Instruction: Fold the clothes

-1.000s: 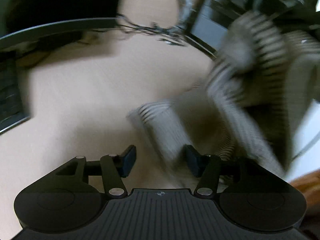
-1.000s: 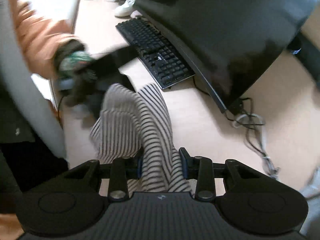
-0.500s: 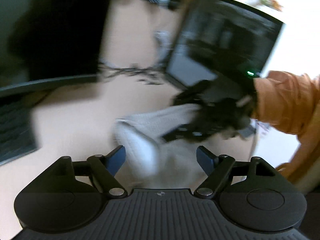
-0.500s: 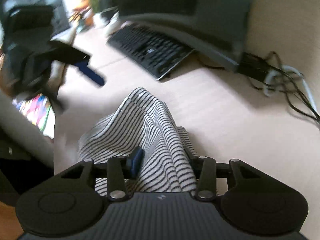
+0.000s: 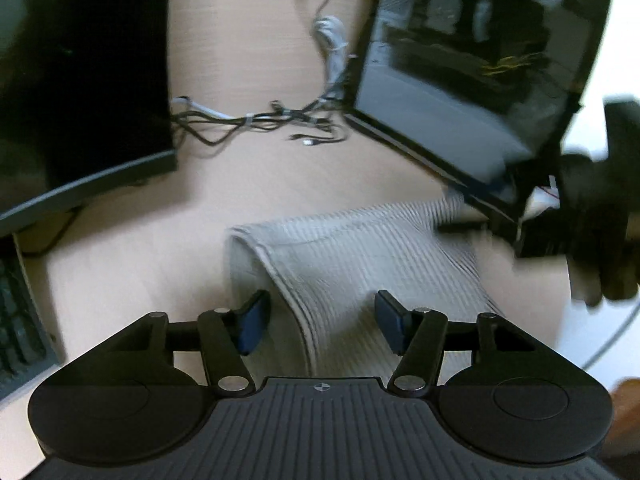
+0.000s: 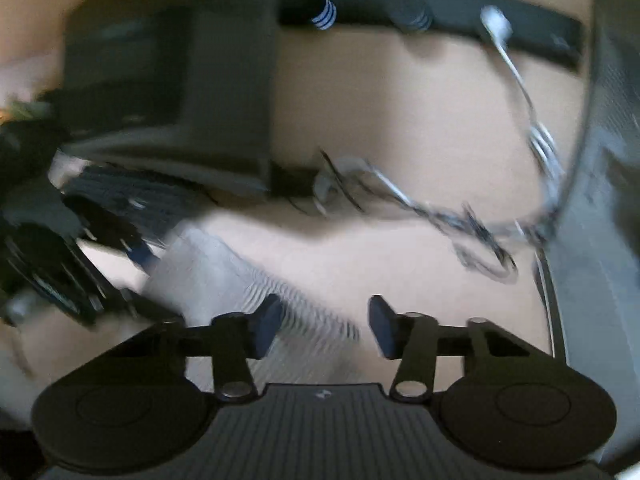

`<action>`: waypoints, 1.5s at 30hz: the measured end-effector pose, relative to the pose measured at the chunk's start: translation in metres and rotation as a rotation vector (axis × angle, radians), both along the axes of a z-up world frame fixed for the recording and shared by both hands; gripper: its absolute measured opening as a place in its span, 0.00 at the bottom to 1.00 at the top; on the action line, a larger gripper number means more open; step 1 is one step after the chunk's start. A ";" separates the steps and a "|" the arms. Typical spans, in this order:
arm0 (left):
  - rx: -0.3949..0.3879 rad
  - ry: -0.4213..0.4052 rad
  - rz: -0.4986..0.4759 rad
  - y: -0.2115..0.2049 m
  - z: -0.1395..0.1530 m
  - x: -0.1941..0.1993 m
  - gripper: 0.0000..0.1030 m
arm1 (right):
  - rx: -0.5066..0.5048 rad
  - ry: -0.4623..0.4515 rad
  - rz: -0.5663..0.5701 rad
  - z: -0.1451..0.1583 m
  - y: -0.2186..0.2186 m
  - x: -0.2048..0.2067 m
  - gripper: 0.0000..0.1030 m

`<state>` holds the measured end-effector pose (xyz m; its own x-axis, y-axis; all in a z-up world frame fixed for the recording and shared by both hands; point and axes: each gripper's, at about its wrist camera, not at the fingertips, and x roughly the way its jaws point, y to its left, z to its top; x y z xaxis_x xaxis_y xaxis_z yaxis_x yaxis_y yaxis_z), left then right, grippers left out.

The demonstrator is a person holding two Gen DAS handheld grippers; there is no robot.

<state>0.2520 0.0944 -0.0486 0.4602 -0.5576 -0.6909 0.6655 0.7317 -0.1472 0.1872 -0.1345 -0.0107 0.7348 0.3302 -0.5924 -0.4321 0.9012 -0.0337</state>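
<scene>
- Left tongs (image 5: 320, 322): jaws apart, holding nothing. A second ago they stood beside hanging striped cloth; half a second ago they were already wide.
- Right tongs (image 6: 322, 326): jaws apart, empty. A second ago they pinched the garment; half a second ago they had begun to spread. The cloth has thus been let go.
- Garment (image 5: 360, 264): a striped piece, lying on the tabletop (image 5: 140, 264) in the lower middle of the left view. It shows a doubled edge along its left side, so at least one layer lies over another. Its near part runs under the left tongs. In the right view it appears blurred at lower left, beneath and left of the right tongs.
- Meaning for the task: judged from the release and the doubled edge, one fold has been laid down. Whether further folds are wanted cannot be told from this moment.
- Other tongs in view: the right unit shows as a dark blur at the right edge of the left view; the left unit as a dark blur at the left edge of the right view.
- Surroundings: a monitor (image 5: 80, 80) at upper left, a second screen (image 5: 460, 72) at upper right, cables (image 5: 256, 120) between them.
- Containers: none in view.
</scene>
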 end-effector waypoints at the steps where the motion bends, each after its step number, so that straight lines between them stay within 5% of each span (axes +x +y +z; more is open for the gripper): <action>1: 0.011 0.008 0.015 0.000 -0.004 0.007 0.68 | -0.006 -0.001 -0.023 -0.003 0.000 -0.001 0.42; 9: 0.018 0.002 0.018 -0.001 0.002 0.011 0.70 | -0.052 -0.005 -0.205 -0.026 0.002 -0.005 0.42; 16: 0.025 -0.008 0.022 -0.002 0.004 0.015 0.70 | 0.021 -0.079 -0.101 -0.001 0.031 -0.003 0.40; 23: 0.012 0.053 0.087 0.001 -0.014 0.035 0.72 | 0.062 0.029 -0.158 -0.051 0.035 0.034 0.39; 32: 0.016 0.039 0.070 -0.003 -0.010 0.034 0.74 | 0.060 0.047 -0.150 -0.046 0.029 0.026 0.42; 37: 0.010 0.028 0.082 -0.002 -0.007 0.032 0.78 | 0.090 0.060 -0.171 -0.030 0.025 -0.001 0.62; 39: 0.001 0.013 0.080 -0.001 -0.003 0.030 0.78 | 0.098 0.064 -0.172 -0.027 0.019 -0.013 0.62; 42: -0.022 -0.028 0.072 -0.002 0.008 0.025 0.73 | 0.105 0.090 -0.159 -0.032 0.014 -0.032 0.45; 45: -0.049 -0.067 0.046 -0.011 0.019 0.022 0.71 | 0.044 0.121 -0.139 -0.048 0.021 -0.038 0.45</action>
<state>0.2736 0.0833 -0.0293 0.5302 -0.5675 -0.6300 0.6410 0.7546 -0.1403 0.1491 -0.1137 -0.0587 0.6998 0.2575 -0.6664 -0.3015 0.9521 0.0512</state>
